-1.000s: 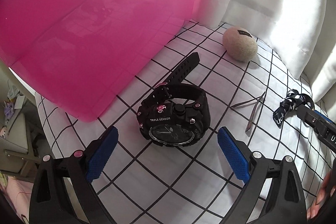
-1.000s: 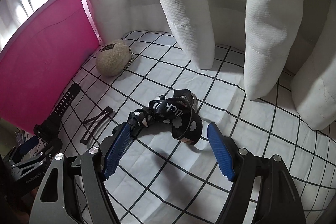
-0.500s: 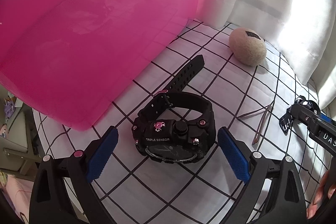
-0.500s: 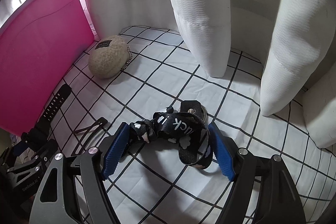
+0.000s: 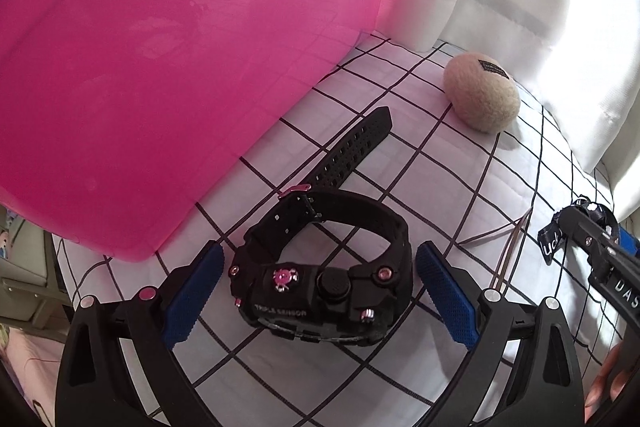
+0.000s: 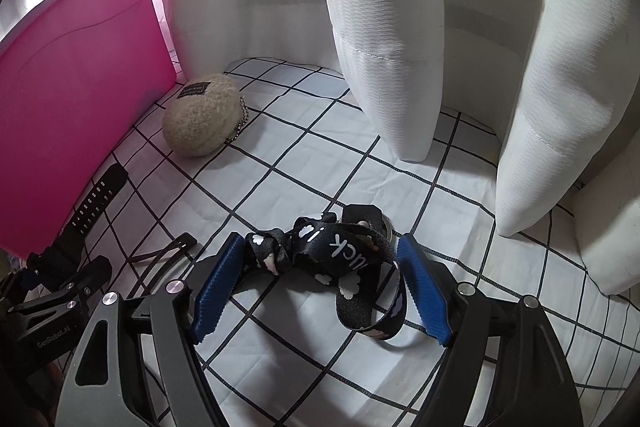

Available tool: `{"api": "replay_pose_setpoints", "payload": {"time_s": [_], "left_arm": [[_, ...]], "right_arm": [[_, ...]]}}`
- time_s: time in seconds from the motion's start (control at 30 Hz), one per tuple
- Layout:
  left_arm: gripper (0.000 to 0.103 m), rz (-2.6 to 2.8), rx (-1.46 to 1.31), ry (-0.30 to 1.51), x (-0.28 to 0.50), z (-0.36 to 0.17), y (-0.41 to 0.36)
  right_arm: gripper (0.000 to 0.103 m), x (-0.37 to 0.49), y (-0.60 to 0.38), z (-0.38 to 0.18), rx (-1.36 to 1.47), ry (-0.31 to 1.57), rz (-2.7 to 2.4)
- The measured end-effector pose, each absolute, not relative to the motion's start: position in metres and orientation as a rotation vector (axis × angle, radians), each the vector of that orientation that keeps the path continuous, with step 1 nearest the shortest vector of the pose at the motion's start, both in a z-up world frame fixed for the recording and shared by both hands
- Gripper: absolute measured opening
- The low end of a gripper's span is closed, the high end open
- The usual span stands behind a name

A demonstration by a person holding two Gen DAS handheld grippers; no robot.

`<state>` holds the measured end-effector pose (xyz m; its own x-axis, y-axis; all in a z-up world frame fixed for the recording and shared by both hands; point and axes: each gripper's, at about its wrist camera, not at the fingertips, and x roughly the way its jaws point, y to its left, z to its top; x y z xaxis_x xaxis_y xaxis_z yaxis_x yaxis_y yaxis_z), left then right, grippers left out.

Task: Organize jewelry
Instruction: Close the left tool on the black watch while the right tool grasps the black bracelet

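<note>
Jewelry scattered over a white cloth with a black grid: black watch, cloud-print strap, fuzzy beige ball and thin hair clip. Watch lying on its side near the cloth's front edge, face toward the camera, its loose band end stretched out toward the pink bin and just beside the bin's wall. Left gripper tilted down over the watch, jaws spread wide, one blue pad on either side of the case, neither pad pressing on it. Strap bunched in a knot and loop farther right, metal ring at its far end. Right gripper angled down with jaws released, the strap between them; left pad close against the knotted end, right pad beside the loop, contact there hard to judge. Ball resting by the bin's far corner, small bead chain hanging off one side. Clip flat on the cloth between watch and strap. White curtain folds hanging behind everything.
</note>
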<state>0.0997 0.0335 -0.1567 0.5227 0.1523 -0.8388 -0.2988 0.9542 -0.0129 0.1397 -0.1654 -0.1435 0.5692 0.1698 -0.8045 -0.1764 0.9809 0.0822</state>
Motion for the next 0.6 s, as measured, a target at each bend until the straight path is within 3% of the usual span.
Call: {"api": "replay_pose_setpoints", "payload": {"time_s": [0.17, 0.27, 0.33, 0.4, 0.47, 0.6], "left_arm": [[0.096, 0.265, -0.159, 0.973, 0.102, -0.158, 0.034], [0.094, 0.26, -0.16, 0.971, 0.102, -0.158, 0.034], [0.089, 0.26, -0.159, 0.964, 0.1, -0.157, 0.034], [0.075, 0.255, -0.153, 0.955, 0.097, -0.154, 0.034], [0.068, 0.244, -0.15, 0.954, 0.095, -0.153, 0.034], [0.068, 0.232, -0.162, 0.953, 0.09, -0.151, 0.036]], "right_arm": [[0.07, 0.139, -0.162, -0.144, -0.025, 0.94, 0.213], [0.057, 0.135, -0.161, -0.142, -0.032, 0.936, 0.237], [0.05, 0.134, -0.158, -0.142, -0.032, 0.936, 0.248], [0.044, 0.133, -0.158, -0.141, -0.026, 0.936, 0.254], [0.038, 0.132, -0.16, -0.142, -0.009, 0.936, 0.264], [0.031, 0.129, -0.162, -0.141, 0.006, 0.937, 0.274]]}}
